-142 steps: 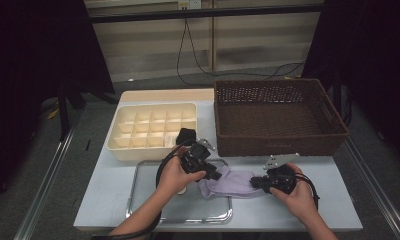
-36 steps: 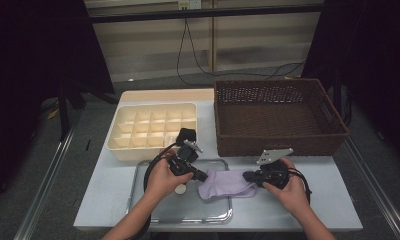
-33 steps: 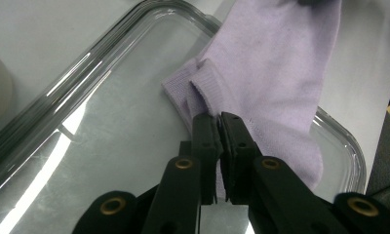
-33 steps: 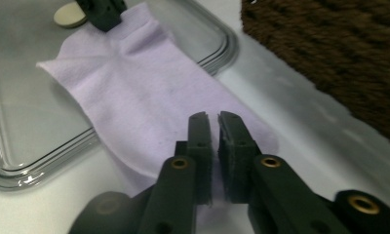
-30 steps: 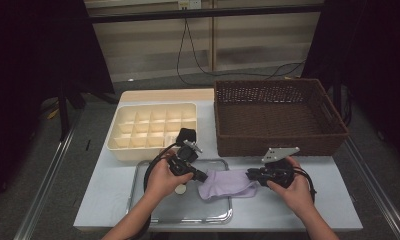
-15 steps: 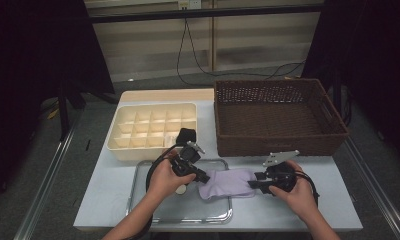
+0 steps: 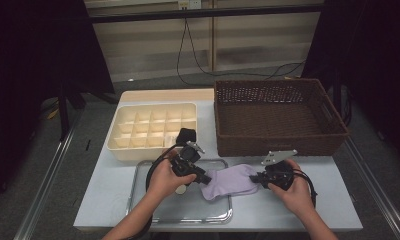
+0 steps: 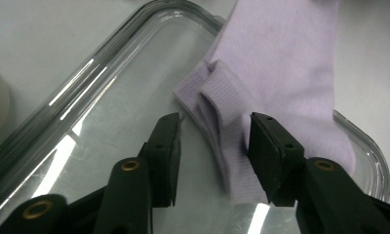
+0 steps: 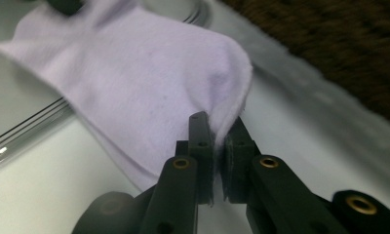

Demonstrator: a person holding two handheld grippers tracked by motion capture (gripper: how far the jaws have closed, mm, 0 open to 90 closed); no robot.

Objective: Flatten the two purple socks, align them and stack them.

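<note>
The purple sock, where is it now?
In the high view the purple sock lies half on the metal tray, at its right end, before the brown basket.

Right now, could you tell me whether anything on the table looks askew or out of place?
The lilac sock lies half on the metal tray, its toe end hanging over the tray's right rim onto the table. Its cuff is folded back unevenly. Otherwise nothing looks spilled or damaged.

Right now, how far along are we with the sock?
Done: the lilac sock lies flat, half on the metal tray. In hand: the right gripper pinches its toe edge; the left gripper, jaws just opening, straddles the cuff without pressing. Left, probably: folding and stowing it; the compartment box and wicker basket look empty.
</note>
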